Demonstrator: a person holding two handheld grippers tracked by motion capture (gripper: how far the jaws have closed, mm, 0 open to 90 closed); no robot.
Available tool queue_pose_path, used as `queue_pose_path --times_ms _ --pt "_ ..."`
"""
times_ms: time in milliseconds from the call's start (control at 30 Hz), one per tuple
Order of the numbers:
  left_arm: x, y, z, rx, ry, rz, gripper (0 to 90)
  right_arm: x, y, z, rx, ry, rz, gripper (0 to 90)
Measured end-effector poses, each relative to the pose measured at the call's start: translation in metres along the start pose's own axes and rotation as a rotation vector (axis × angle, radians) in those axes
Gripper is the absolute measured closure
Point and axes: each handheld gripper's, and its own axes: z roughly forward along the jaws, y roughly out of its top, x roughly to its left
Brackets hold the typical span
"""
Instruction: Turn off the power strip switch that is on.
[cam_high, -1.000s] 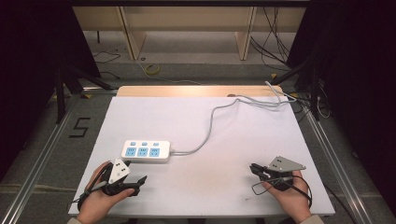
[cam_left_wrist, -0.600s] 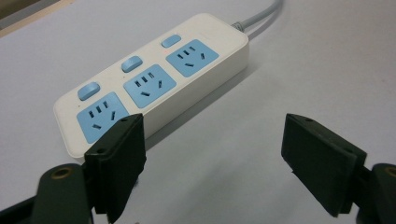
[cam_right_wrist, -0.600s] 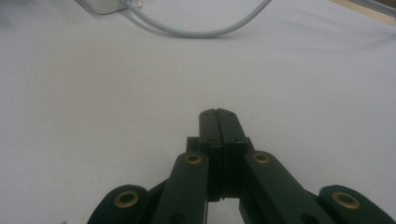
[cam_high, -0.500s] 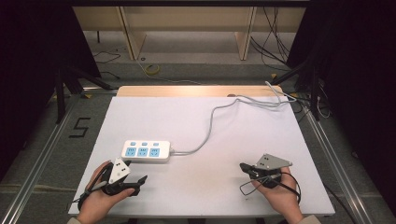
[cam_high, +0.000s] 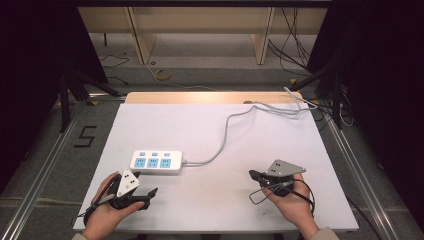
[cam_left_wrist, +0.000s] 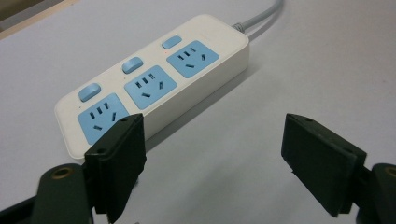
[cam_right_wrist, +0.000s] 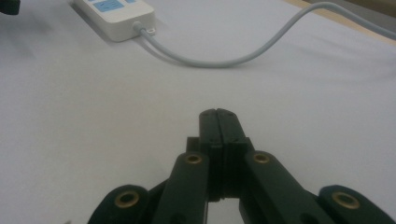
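Counting one power strip: white body, three blue sockets, three blue switches. It lies flat on the worktop, left of centre, near the front edge. One grey cord leaves its right end, curves up across the sheet and runs off the far right corner into a bundle of cables.

Two claws, one per hand. Left claw sits at front left, just in front of the strip's left end, jaws spread wide, nothing between them. In the left gripper view the strip lies right ahead of the claw, the left jaw overlapping its near corner in the picture; contact can't be told. Right claw sits at front right, well apart from the strip, jaws pressed together and empty. The right gripper view has the claw pointing at the cord and the strip's cord end.

Worktop: white sheet over a wood board, the wood strip bare along the far edge. Otherwise bare.

Room: grey floor, a "5" marked on it at left, metal rails either side, wooden shelf legs behind, loose cables on the floor, dark drapes on both sides.

Nothing lies between either claw and the strip.
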Motion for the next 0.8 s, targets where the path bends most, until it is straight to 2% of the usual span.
queue_pose_path --times_ms 800 --pt "-0.001 0.001 0.001 -0.002 -0.001 0.001 21.9 0.019 0.031 0.034 0.009 0.059 -0.059 90.0"
